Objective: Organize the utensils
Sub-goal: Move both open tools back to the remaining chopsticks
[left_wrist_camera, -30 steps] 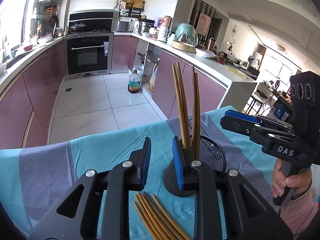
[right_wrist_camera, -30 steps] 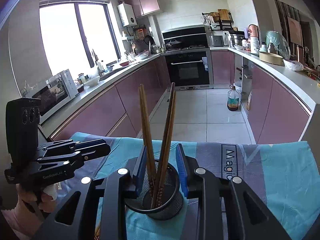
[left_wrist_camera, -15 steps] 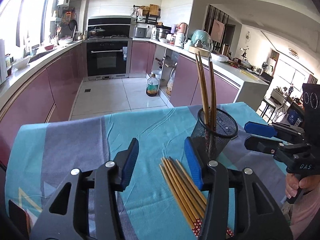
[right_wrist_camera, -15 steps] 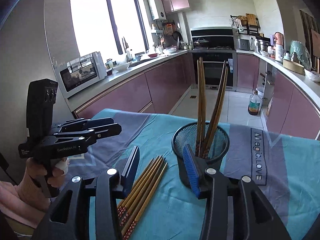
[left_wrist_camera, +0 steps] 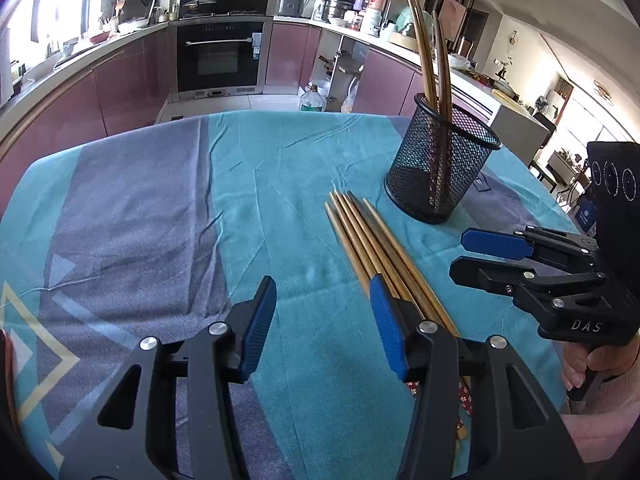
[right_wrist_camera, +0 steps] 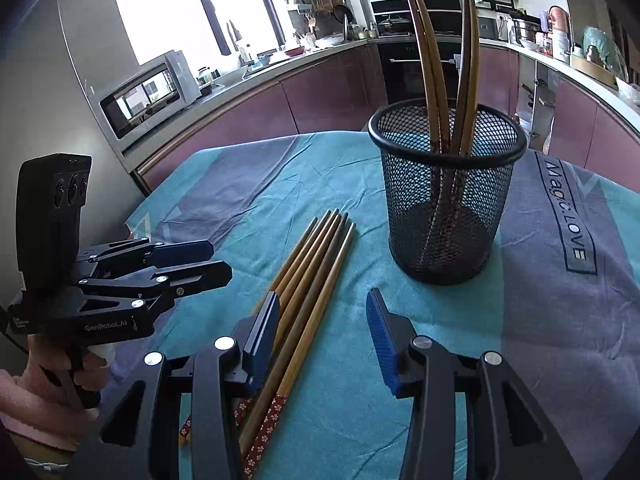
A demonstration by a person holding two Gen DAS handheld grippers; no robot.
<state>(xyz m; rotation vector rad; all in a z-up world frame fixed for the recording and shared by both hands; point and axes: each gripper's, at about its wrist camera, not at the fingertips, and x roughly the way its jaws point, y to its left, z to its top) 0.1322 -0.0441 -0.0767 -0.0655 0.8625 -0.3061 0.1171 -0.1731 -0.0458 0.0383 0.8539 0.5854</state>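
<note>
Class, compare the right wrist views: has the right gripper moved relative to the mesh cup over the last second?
Yes. The right gripper has backed away from the mesh cup, which a second ago sat between its fingers and now stands clear ahead on the tablecloth.

You get bright daylight from the blown-out window (right_wrist_camera: 176, 4) at far left, with more glare at far right in your left view. Your fisheye lenses bend the counters and darken the corners. The tablecloth (left_wrist_camera: 280, 184) is sharp, and shadows on it are soft.
</note>
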